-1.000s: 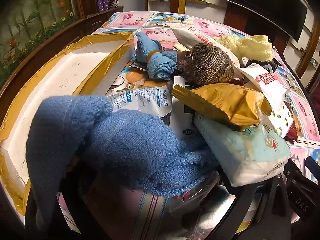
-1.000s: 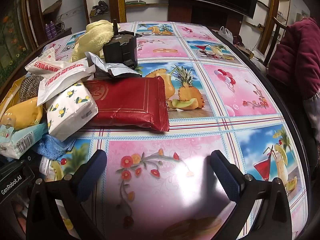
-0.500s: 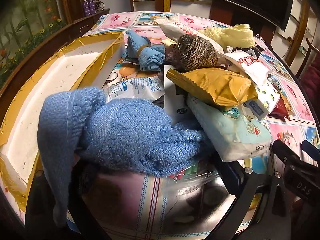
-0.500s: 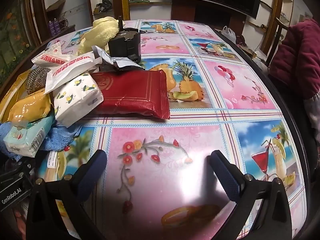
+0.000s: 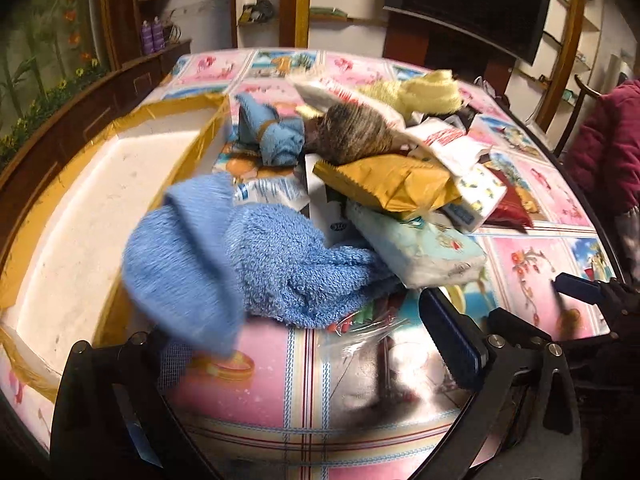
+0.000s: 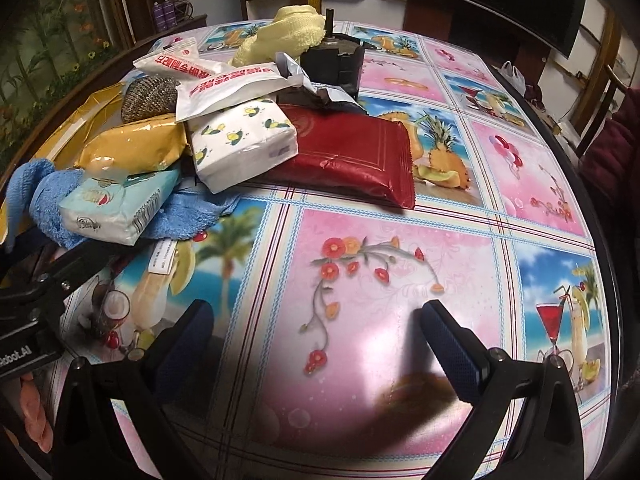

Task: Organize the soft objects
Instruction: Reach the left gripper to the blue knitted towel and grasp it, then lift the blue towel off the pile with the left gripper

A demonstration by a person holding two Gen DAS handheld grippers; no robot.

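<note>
Left gripper (image 5: pixel 304 344) gaped wide; blue towel (image 5: pixel 256 264) draped over its left finger, possibly just hooked, beside the foam box (image 5: pixel 80 216) where it likely belonged. Right gripper (image 6: pixel 316 344) spread, empty, clear of the pile.

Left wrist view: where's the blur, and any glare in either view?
Left wrist: motion blur smears the near flap of the blue towel; the tissue pack behind stays fairly sharp. Right wrist: sharp pile, white glare on the tablecloth between the open right gripper fingers. Both: fisheye bending, dark corners.
</note>
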